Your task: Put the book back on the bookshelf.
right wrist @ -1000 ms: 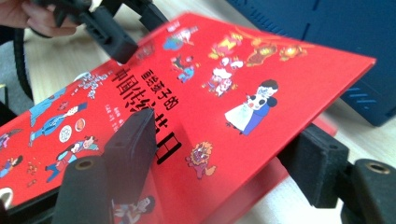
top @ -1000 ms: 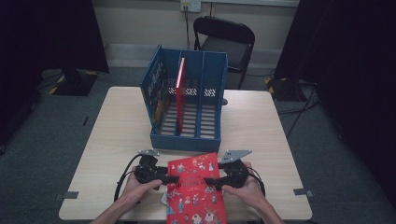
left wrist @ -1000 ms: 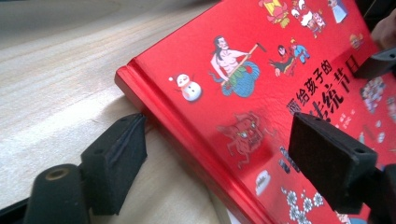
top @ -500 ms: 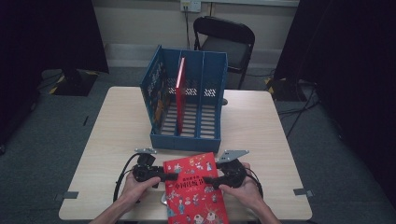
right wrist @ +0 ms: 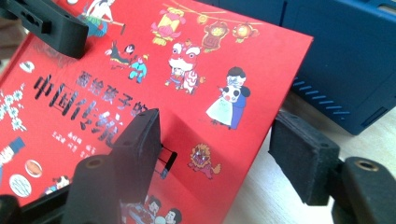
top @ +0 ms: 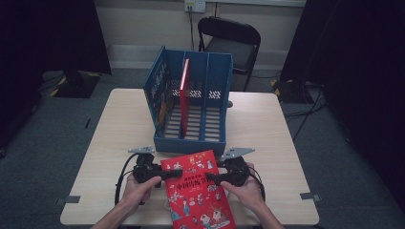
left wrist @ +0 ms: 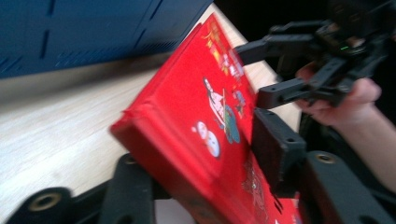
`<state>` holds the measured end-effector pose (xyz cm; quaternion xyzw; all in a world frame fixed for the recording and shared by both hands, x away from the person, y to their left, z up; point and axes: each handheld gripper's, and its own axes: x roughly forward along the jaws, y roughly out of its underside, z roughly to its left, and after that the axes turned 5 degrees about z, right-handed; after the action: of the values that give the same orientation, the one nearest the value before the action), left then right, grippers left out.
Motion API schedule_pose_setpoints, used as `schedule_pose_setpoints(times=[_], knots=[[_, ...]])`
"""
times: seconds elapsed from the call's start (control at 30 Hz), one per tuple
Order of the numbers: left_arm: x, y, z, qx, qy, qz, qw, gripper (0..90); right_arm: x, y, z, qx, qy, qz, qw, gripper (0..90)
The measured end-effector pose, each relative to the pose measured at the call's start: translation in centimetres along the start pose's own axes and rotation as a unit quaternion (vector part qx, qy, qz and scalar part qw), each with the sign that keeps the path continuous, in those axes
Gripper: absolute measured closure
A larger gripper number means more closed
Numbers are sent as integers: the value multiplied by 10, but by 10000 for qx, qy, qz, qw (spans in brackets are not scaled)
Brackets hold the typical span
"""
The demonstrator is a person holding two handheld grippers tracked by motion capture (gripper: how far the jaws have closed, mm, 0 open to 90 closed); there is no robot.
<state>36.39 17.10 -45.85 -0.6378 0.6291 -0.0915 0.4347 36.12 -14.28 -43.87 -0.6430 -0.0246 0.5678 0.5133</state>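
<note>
Book (top: 198,191) with a red cover sits at the near edge of the table (top: 114,138), just in front of the blue rack (top: 191,102). Left gripper (top: 165,175) has just been closing and clamps the book's left edge. Right gripper (top: 213,179) has been closing too, one jaw over the cover, one off its right edge, not clamped.

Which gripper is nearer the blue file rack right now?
Right, slightly. The right gripper sits at the red book's right edge, just below the blue file rack's front corner; the left gripper is farther left.
</note>
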Motion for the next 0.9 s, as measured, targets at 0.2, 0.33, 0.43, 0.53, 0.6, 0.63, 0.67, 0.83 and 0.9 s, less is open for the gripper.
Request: schedule_pose_setpoints(times=[0.2, 0.33, 0.43, 0.53, 0.6, 0.63, 0.67, 0.83, 0.9], knots=[[-2, -8, -8, 11, 327, -54, 9995, 663, -9, -3, 3, -30, -7, -133, 9999, 366], [1, -20, -16, 96, 434, -115, 9989, 701, -19, -6, 3, -22, 81, -227, 9997, 369], [3, -27, -24, 161, 426, -134, 9989, 716, -26, -6, 2, -15, 169, -335, 9993, 373], [3, -31, -30, 211, 488, -198, 9984, 732, -35, -6, 2, -54, 228, -479, 9986, 394], [3, -33, -33, 210, 586, -240, 9978, 745, -42, -7, 3, -110, 286, -600, 9977, 400], [3, -34, -35, 246, 605, -241, 9976, 750, -45, -8, 3, -122, 320, -679, 9971, 403], [4, -35, -38, 290, 609, -232, 9974, 752, -48, -9, 4, -156, 358, -717, 9967, 393], [5, -41, -49, 335, 683, -252, 9968, 768, -61, -13, 5, -154, 402, -970, 9944, 315], [4, -43, -50, 339, 789, -295, 9959, 778, -66, -14, 5, -149, 356, -1077, 9934, 304]])
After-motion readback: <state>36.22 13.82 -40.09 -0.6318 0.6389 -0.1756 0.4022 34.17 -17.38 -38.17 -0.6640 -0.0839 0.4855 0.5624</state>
